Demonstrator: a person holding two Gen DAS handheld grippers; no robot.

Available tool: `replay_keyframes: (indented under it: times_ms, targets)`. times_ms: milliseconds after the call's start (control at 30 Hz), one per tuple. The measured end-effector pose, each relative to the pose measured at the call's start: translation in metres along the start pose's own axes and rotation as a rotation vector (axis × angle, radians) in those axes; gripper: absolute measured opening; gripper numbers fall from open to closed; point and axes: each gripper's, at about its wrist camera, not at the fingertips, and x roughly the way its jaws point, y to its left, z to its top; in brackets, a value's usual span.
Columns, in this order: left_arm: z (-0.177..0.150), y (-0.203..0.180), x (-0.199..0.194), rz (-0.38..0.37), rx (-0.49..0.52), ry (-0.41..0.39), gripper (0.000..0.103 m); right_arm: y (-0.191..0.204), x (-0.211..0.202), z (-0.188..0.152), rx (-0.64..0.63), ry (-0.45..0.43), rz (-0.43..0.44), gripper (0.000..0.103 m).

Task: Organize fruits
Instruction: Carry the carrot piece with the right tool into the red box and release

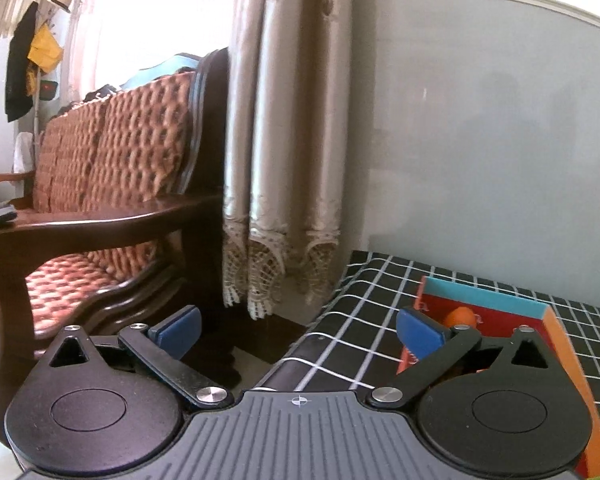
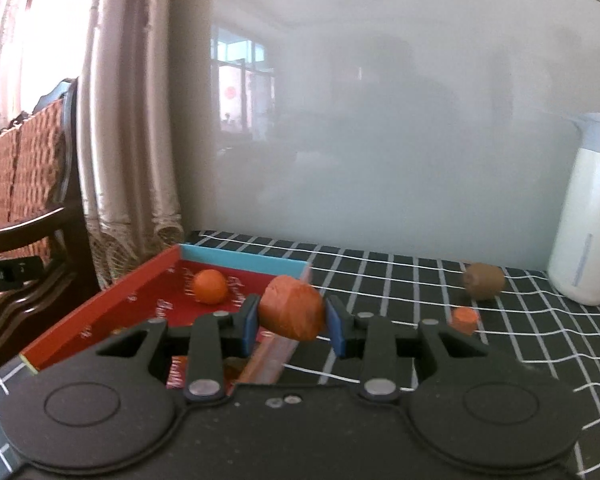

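My right gripper is clamped on one orange-red fruit: matte, lumpy, roughly oval with a flattened facet on the near side. Both blue pads are pressed flat against its flanks. The fruit sits up off the cloth, over the right wall of the box.

Box: shallow rectangular cardboard tray, red printed floor and left wall, cyan back wall, orange outer face on the right side as seen from the left wrist. Contents I can count from the right wrist: one round smooth orange near the back wall. Something brownish shows under my linkage, too hidden to identify.

On the tablecloth, black fabric with a thin white grid, wrinkled at the near right: one fuzzy brown oval kiwi and one small orange stubby cylinder-shaped piece, just in front of the kiwi, not touching it. One white plastic jug with a pale blue lid stands upright at the far right, near the kiwi.

My left gripper is spread wide, holding nothing, hovering over the table's left edge, right finger over the box. Glossy beige curtain with lace hem, and a dark wood sofa with woven orange cushions beyond.
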Motion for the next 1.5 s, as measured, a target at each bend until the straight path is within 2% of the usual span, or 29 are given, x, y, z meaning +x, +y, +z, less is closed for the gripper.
replay_keyframes:
  times_ms: [333, 867, 900, 967, 1000, 1033, 1200, 1500]
  targets:
    - [0.001, 0.03, 0.005, 0.056, -0.016, 0.002, 0.103, 0.048, 0.01, -0.003, -0.032, 0.007, 0.09, 0.033]
    - [0.0, 0.045, 0.008, 0.068, 0.004, 0.018, 0.103, 0.099, 0.026, -0.01, -0.06, 0.06, 0.204, 0.034]
    - [0.0, 0.046, 0.008, 0.07, 0.007, 0.017, 0.103, 0.102, 0.028, -0.012, -0.073, 0.074, 0.215, 0.036]
    - [0.0, 0.046, 0.008, 0.071, 0.012, 0.018, 0.103, 0.11, 0.031, -0.016, -0.117, 0.095, 0.212, 0.047]
    - [0.0, 0.046, 0.009, 0.071, 0.015, 0.019, 0.103, 0.111, 0.027, -0.017, -0.125, 0.077, 0.201, 0.064]
    - [0.0, 0.046, 0.009, 0.072, 0.018, 0.02, 0.103, 0.111, 0.023, -0.017, -0.129, 0.048, 0.184, 0.076]
    - [0.0, 0.044, 0.008, 0.068, 0.022, 0.021, 0.103, 0.098, 0.014, -0.007, -0.081, -0.013, 0.164, 0.072]
    - [0.005, 0.027, -0.002, 0.048, 0.04, -0.002, 0.103, 0.052, 0.007, 0.002, 0.013, -0.047, 0.094, 0.072]
